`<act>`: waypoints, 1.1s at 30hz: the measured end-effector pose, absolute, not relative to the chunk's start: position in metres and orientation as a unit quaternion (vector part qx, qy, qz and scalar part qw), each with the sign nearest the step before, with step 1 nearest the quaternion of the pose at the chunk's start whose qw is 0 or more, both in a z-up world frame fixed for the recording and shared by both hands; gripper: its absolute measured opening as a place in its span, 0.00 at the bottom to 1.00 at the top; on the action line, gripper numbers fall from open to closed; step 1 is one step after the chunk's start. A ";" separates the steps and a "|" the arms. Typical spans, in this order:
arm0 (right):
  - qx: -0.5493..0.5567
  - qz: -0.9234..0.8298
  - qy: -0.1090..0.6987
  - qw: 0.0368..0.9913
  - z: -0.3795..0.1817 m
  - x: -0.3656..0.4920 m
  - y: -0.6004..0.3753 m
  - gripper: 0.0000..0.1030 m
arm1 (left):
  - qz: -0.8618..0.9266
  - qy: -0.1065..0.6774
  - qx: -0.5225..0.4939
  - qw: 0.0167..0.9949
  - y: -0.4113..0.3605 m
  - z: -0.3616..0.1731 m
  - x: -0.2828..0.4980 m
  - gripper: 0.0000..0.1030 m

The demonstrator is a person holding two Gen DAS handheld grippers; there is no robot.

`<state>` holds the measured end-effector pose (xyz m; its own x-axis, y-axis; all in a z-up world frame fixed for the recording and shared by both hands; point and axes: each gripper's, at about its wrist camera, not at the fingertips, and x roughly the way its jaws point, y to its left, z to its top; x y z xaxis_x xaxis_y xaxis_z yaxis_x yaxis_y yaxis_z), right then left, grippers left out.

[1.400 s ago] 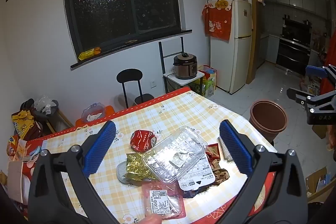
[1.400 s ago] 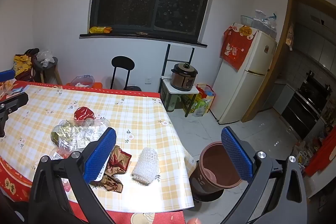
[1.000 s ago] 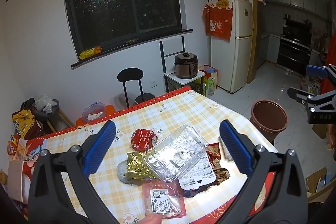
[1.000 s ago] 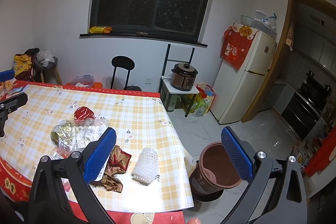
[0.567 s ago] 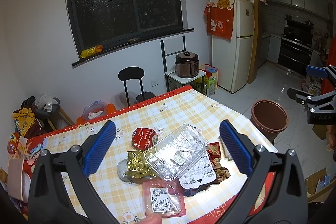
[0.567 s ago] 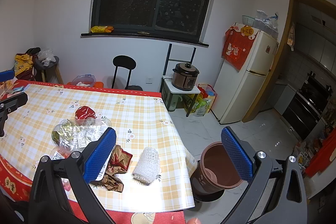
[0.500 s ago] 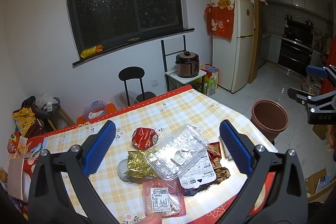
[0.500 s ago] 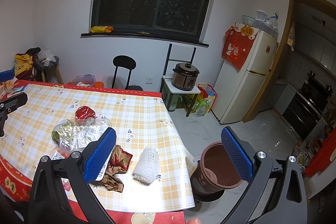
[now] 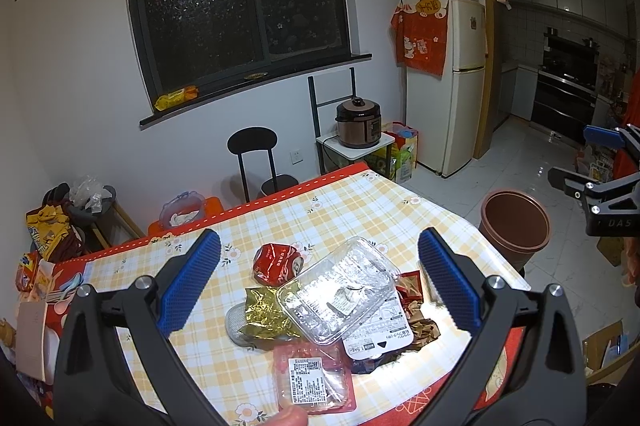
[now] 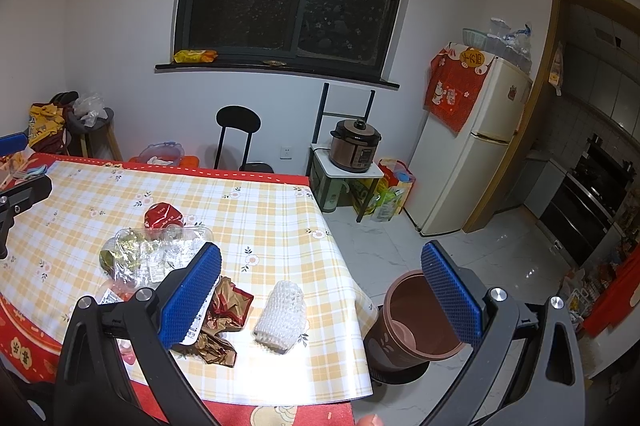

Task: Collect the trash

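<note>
Both tools hover above a checked desk (image 9: pixel 360 202), jaws spread wide and empty: the left tool (image 9: pixel 320 280) over a trash pile near the desk's front edge, the right tool (image 10: pixel 320 290) toward its right corner. The pile holds a clear plastic tray (image 9: pixel 340 290), gold wrapper (image 9: pixel 266 314) and crushed red can (image 9: pixel 276 262). A brown bin (image 10: pixel 416 322) stands on the floor beside that corner. Nothing looks collected yet; next likely means lowering onto one piece and closing.

We see a white fridge (image 10: pixel 476 142) at two o'clock, a brown pressure cooker (image 10: pixel 355 145) beside a black chair (image 10: pixel 239 134).
</note>
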<state>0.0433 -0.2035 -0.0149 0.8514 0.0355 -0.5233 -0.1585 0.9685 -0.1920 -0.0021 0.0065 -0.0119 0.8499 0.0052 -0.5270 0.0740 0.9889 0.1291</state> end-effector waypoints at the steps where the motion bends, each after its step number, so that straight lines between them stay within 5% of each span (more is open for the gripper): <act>1: -0.115 0.051 0.268 0.955 -0.015 0.044 -0.203 0.96 | -0.018 0.274 0.072 0.959 0.007 -0.012 -0.002 0.95; 33: -0.114 0.051 0.270 0.955 -0.017 0.046 -0.203 0.96 | -0.014 0.277 0.070 0.958 0.010 -0.011 -0.002 0.95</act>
<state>0.0464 -0.2031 -0.0166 0.8487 0.0360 -0.5276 -0.1591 0.9688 -0.1898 -0.0017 0.0100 -0.0108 0.8460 0.0118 -0.5330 0.0659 0.9898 0.1264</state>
